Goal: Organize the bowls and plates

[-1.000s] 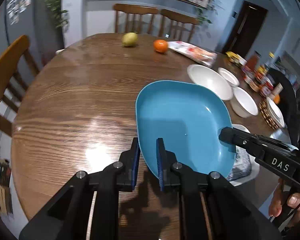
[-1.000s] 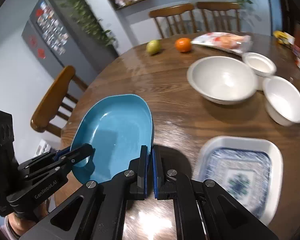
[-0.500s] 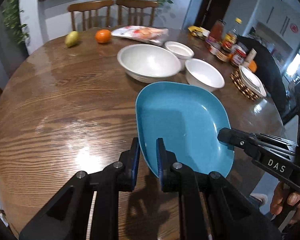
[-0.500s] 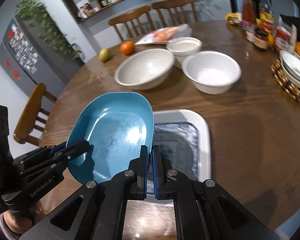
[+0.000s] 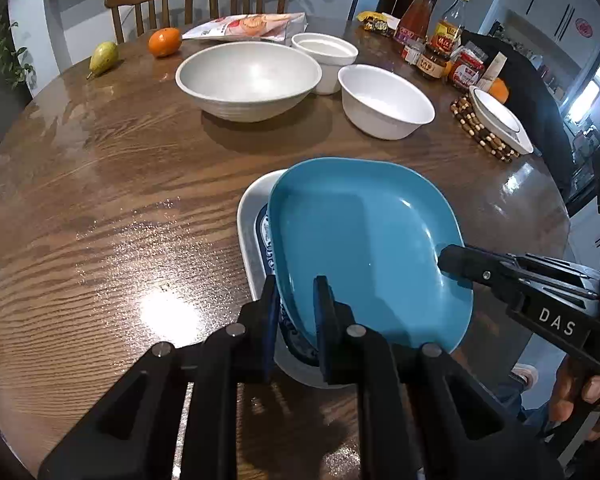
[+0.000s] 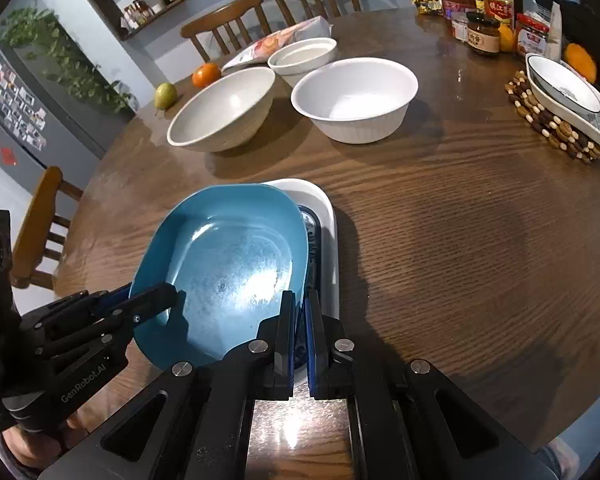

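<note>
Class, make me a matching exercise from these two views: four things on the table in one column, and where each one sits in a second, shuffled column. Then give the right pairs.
Things:
1. blue plate
2. pear
3. white dish with a dark rim line
4. orange

Places:
a. on the beaded trivet
b. beside the snack bag
c. over the patterned square plate
d. alone near the far-left edge

Pairs: 1-c, 2-d, 3-a, 4-b

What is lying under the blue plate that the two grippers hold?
A white square dish with a blue pattern sits under the blue plate. Only its rim and some pattern show; the rest is covered.
</note>
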{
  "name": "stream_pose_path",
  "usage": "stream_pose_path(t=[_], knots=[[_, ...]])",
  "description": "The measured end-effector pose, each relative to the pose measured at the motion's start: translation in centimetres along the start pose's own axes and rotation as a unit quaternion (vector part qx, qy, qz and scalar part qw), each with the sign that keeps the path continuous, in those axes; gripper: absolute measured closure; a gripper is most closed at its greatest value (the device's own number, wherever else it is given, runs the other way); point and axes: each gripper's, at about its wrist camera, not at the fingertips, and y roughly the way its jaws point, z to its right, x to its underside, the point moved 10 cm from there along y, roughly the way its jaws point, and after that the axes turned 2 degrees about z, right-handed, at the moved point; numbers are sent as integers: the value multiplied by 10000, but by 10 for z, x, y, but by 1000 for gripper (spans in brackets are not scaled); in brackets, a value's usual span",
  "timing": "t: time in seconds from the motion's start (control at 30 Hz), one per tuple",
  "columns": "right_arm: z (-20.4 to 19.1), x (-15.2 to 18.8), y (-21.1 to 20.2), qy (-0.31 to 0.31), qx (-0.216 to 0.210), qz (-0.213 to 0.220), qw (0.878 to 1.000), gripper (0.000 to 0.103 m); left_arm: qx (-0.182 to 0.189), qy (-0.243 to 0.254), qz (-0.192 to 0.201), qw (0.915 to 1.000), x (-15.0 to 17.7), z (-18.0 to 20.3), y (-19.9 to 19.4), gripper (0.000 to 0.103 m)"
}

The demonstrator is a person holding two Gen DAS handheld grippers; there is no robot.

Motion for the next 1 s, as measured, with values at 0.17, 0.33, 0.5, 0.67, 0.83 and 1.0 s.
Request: stream_pose_path(t=[0.17,0.33,0.5,0.67,0.83,1.0], knots=[[1,-2,4,-78,30,-39,10000,98,-67,0,-47,10000,1,0,4,90],[-1,-3,8,-191,59,-98,9998,98,-108,-85,-104,9999,3,-3,7,90],[-2,-5,10,-310,174,-83,9993,98,-144,-112,-99,9998,2,-4,7,89],[-2,-5,11,-345,200,-104,9991,98,-186,-112,-91,9997,1,-4,8,87],[-1,-5,14,-383,224,-153,9989,98,-221,-96,-70,9997,-1,-5,8,85],[-1,-6,15,-393,248,-148,9988,98,-257,0,-16,9997,-4,-2,6,81]])
